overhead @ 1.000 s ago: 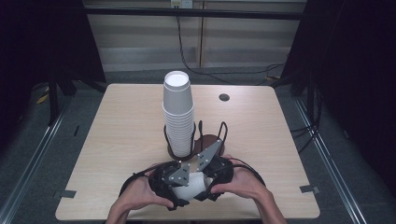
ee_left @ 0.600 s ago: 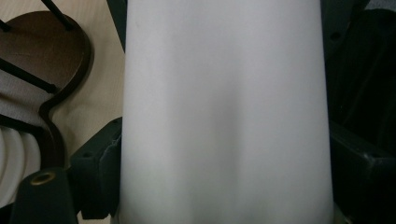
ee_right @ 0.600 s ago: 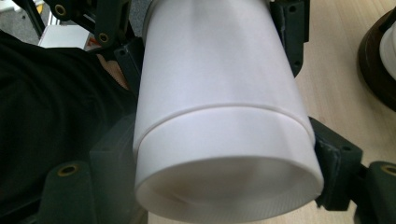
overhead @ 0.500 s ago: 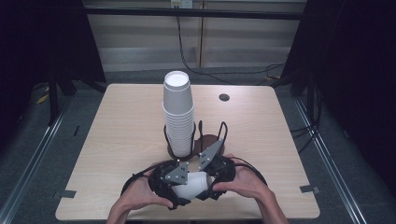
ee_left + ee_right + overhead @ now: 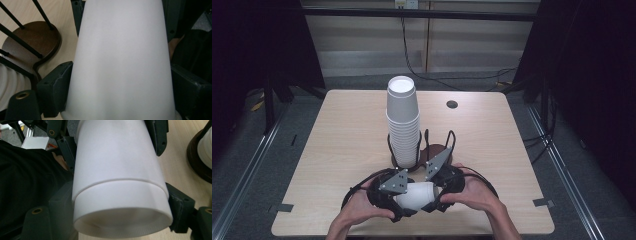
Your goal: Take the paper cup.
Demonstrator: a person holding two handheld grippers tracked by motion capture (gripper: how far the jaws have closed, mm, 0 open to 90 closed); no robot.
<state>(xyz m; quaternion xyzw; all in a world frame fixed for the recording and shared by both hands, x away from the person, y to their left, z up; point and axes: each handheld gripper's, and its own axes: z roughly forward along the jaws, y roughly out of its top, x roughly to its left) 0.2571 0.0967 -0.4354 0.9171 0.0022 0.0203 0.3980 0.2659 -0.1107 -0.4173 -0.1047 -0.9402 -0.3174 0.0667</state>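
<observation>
We clamp both the left gripper (image 5: 404, 200) and right gripper (image 5: 432, 192) on smooth, tapered white foam cups (image 5: 417, 195) (two nested) above the wooden table (image 5: 342, 145).

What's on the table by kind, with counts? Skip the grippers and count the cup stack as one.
White cup stack: 1
Loose white cup: 1
Wire cup holder: 1
Dark table grommet: 1
Total: 4

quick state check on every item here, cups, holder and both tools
white cup: lying sideways, held off the table between both tools
left tool: shut on the white cup
right tool: shut on the white cup
cup stack: upright in the holder
wire holder: standing, right slot empty
</observation>
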